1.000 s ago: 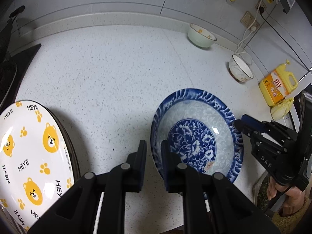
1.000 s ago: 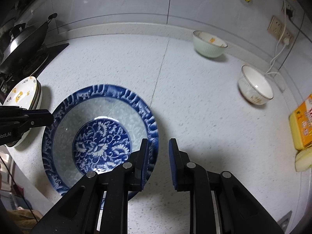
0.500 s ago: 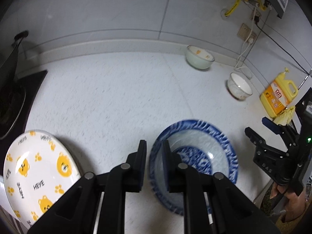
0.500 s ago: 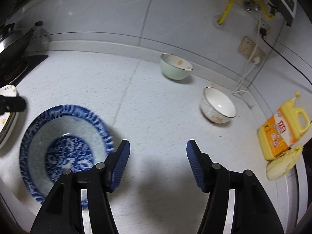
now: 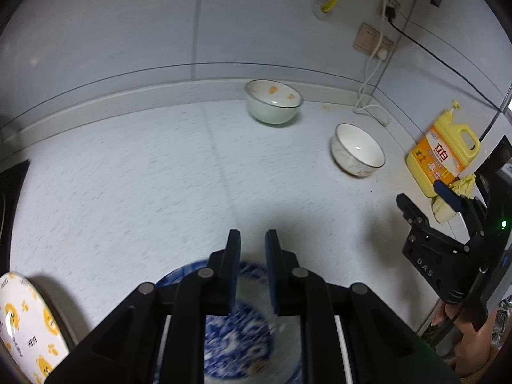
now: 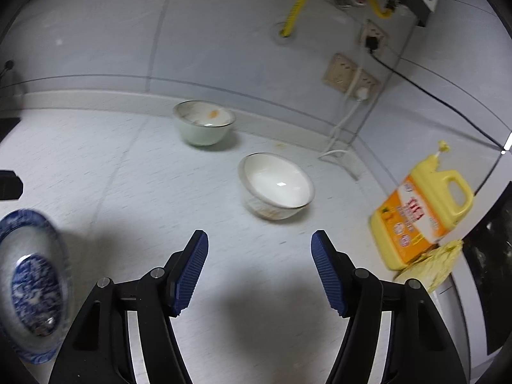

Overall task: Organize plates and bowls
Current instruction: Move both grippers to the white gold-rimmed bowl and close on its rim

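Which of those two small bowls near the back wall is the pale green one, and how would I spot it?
Start at the wall socket with the white cable, then look down to the white countertop. The pale green bowl sits farthest back, close to the wall's base. Unlike the white bowl nearer the yellow detergent bottle, it has orange marks inside.

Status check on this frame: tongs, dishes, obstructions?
Left tongs nearly shut, empty. Right tongs opening, empty. Blue plate on counter; white bowl ahead, green bowl beyond. Path clear.

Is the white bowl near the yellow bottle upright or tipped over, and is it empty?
Upright and empty. The white bowl stands on its base with its mouth facing up on the counter, and its inside shows only clean white, with nothing in it.
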A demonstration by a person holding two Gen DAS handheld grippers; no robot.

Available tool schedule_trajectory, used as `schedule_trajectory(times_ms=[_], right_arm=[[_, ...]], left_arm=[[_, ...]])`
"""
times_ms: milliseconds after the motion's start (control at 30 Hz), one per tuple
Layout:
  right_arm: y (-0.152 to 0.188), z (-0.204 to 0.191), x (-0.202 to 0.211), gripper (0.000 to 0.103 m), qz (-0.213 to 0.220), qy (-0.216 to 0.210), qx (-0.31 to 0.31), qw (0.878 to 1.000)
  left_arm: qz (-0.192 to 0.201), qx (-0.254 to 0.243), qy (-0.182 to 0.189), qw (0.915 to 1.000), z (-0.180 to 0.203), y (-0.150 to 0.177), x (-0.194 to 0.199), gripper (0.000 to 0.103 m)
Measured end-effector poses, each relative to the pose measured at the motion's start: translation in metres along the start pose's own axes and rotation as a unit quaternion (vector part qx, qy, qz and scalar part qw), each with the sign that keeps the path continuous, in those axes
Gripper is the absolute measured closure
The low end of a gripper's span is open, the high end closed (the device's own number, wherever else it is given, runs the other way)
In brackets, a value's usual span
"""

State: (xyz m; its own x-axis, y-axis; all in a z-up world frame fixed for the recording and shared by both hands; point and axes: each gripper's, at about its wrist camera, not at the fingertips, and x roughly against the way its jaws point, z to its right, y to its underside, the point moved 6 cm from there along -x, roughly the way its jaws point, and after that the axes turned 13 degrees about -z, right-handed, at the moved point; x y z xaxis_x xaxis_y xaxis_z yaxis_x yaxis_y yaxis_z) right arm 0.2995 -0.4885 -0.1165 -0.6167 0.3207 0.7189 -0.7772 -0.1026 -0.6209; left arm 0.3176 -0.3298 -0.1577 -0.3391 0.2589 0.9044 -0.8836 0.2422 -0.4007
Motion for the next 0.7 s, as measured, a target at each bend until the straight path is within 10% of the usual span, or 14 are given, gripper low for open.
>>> schedule_trajectory(times_ms=[300,700], right_arm=[[-0.025,0.051,-0.024,0.037,0.014,0.009,-0.038,0.999],[-0.051,0.094,-0.104,0.037,-0.107,-0.251,-0.112,0.956]], left_arm=[[-0.007,-0.037,-0.025,0.9990,0.062,-0.051,-0.041,0.088],[-0.030,-0.035,0.001,0.9989,0.100,-0.115,-0.104,0.088]])
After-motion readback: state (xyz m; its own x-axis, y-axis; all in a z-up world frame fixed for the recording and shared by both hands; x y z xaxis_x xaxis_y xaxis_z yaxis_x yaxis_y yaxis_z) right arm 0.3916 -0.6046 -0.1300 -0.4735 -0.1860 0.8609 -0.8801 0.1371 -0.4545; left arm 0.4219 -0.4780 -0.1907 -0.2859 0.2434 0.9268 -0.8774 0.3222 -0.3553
